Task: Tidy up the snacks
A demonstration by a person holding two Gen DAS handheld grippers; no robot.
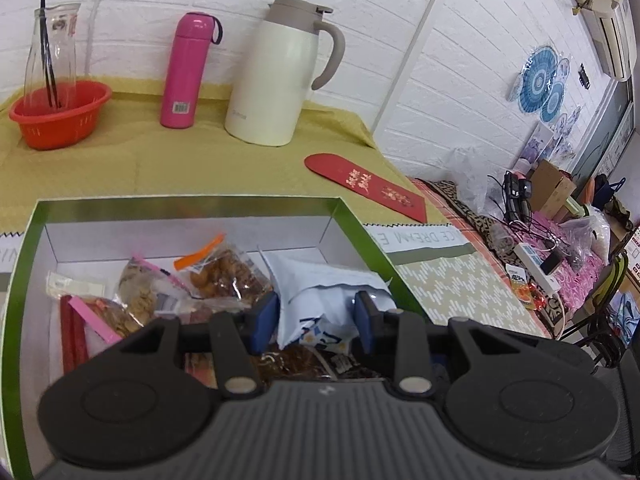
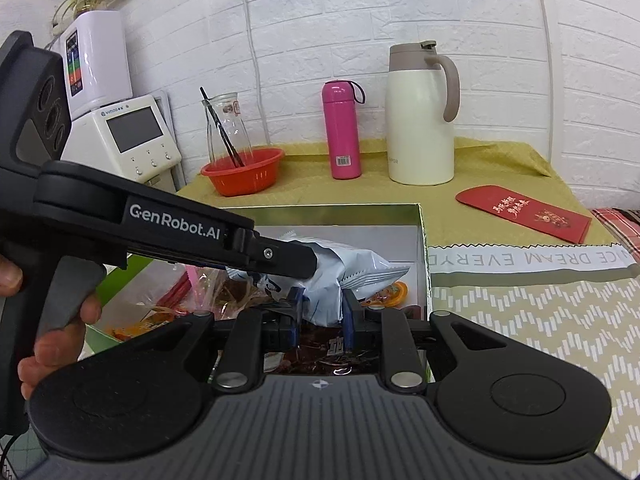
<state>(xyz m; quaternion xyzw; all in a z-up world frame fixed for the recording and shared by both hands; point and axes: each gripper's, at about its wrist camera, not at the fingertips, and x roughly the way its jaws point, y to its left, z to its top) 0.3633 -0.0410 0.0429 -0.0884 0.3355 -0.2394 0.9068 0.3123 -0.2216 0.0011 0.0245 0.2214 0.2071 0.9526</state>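
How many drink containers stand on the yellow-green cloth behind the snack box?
3: a glass carafe standing in the red basket at left, a pink flask in the middle, and a cream thermal jug at right. None looks hidden.

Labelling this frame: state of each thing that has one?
Left gripper: shut on pale blue snack packet.
Right gripper: shut on the same packet.
Green-rimmed cardboard box: open, holding snacks.
Cream thermal jug: upright, lid closed.
Pink steel flask: upright, capped.
Clear glass carafe: upright in red basket.
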